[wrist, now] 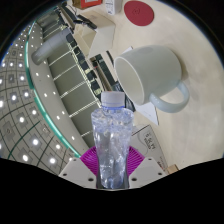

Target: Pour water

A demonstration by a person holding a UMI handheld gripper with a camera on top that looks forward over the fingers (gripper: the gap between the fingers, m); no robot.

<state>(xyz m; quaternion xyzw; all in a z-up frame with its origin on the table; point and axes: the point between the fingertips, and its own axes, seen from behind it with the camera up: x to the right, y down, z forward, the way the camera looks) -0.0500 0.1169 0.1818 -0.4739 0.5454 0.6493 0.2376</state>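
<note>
We hold our gripper [112, 170] tipped steeply over, so the view along its fingers is strongly rolled. Both fingers are closed against the sides of a clear bottle [113, 140], one at each side of its lower body. The magenta pads [91, 160] press on the plastic and show through it. The pale finger [150, 168] bodies spread outward below the pads. No hand or sleeve shows.
</note>
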